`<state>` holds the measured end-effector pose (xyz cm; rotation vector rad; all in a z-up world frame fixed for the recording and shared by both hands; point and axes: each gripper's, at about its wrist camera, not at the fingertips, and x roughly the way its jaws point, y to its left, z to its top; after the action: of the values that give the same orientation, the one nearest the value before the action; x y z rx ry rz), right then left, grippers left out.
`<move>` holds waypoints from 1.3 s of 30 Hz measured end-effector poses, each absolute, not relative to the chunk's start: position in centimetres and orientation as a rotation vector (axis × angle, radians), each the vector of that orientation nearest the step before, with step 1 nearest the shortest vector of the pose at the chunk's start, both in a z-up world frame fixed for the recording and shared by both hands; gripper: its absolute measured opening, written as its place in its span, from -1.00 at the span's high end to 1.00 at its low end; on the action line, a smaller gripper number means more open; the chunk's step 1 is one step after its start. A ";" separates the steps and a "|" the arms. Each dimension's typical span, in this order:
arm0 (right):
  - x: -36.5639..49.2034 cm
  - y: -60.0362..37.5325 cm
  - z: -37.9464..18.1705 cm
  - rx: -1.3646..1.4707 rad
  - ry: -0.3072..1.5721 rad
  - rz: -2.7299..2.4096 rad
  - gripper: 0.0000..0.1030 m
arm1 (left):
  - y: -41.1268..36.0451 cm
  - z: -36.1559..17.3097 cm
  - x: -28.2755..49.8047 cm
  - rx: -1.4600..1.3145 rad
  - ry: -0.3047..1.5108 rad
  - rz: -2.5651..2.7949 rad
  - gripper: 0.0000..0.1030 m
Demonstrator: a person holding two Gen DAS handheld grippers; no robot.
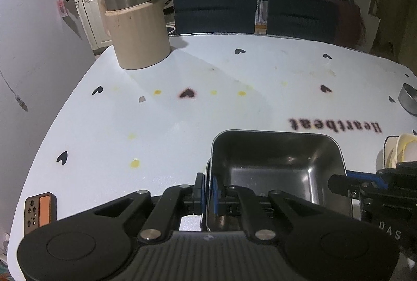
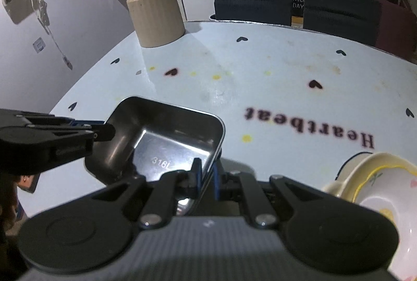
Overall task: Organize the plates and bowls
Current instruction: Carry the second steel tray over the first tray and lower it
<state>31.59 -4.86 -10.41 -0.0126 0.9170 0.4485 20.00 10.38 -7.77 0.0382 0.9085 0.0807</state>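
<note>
Steel tray (image 1: 276, 171), square, low centre of the left wrist view, pinched at two walls: left gripper (image 1: 208, 192) nearly closed on its left rim, right gripper (image 2: 207, 178) likewise on the opposite rim. Judgement: keep both grips level and move together, else it twists. Both point steeply down at the table (image 1: 182, 111). Flowered bowl (image 2: 385, 189) lower right; canister (image 1: 138, 36) far upper left.

Wrist views, close, sharing steel tray (image 1: 276, 163)
</note>
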 end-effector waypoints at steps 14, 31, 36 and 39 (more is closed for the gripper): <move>32.4 -3.7 -10.9 -0.028 0.950 0.458 0.78 | 10.3 -8.7 20.6 0.076 0.947 0.091 0.80; 33.4 -3.9 -11.4 0.013 1.012 0.439 0.76 | 10.3 -10.1 21.5 0.124 0.997 0.083 0.69; 33.4 -3.7 -11.4 0.023 1.016 0.438 0.76 | 10.5 -10.2 21.6 0.118 1.004 0.079 0.66; 33.4 -3.7 -11.4 0.024 1.017 0.436 0.75 | 10.6 -10.3 21.6 0.102 1.007 0.081 0.64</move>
<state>33.40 -3.74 -11.43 0.0240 1.0170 0.4364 21.62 10.63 -10.28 0.1015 1.0074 0.0806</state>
